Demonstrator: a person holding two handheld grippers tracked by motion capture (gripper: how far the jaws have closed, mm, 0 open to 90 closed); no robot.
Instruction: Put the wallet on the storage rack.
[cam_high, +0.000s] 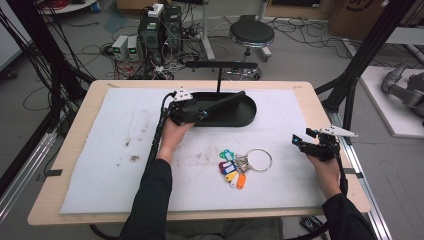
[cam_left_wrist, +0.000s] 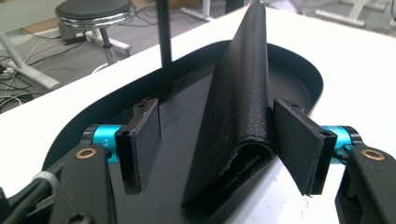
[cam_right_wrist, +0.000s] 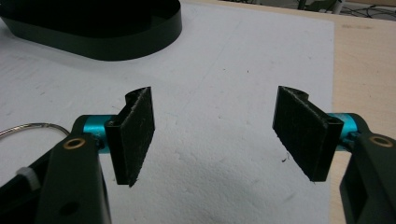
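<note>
Although the black wallet (cam_left_wrist: 238, 107) was already laid in the tray (cam_high: 250, 117), leaning on its rim between the left claw's (cam_high: 199, 116) wide-spread jaws, the keyring (cam_high: 242, 165) near the tray was left untouched, the right claw (cam_high: 301, 142) being held wide and empty.

A robotics lab or workshop. Cables (cam_high: 70, 50) sprawl over the grey concrete floor (cam_high: 300, 55), power boxes (cam_high: 126, 48) and computer towers (cam_high: 161, 27) stand behind the counter (cam_high: 75, 150), black frame struts (cam_high: 367, 55) rise at both sides, and a round stool (cam_high: 251, 34) waits nearby.
</note>
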